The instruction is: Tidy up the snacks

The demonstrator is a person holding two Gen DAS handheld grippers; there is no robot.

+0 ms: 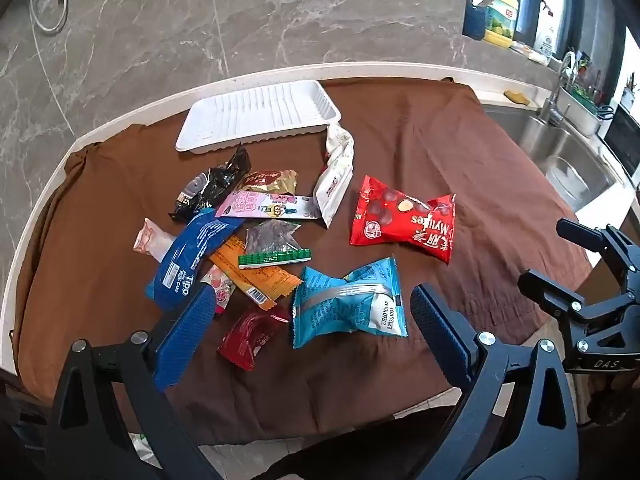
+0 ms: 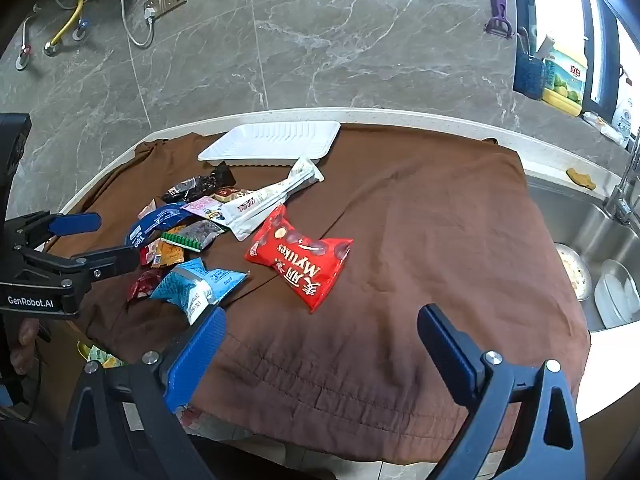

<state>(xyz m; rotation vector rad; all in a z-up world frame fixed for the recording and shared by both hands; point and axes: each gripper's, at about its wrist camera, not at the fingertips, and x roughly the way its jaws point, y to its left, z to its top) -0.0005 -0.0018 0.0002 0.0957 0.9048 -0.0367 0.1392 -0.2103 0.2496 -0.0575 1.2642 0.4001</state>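
Both tongs gape wide and hold nothing: the left tongs (image 1: 312,320) hover over the light-blue packet (image 1: 348,304); the right tongs (image 2: 320,336) hang above bare brown cloth (image 2: 420,240); snacks lie heaped on the cloth-covered surface, the red Mylikes bag (image 2: 302,258) slightly apart, the white tray (image 1: 260,116) behind the heap.
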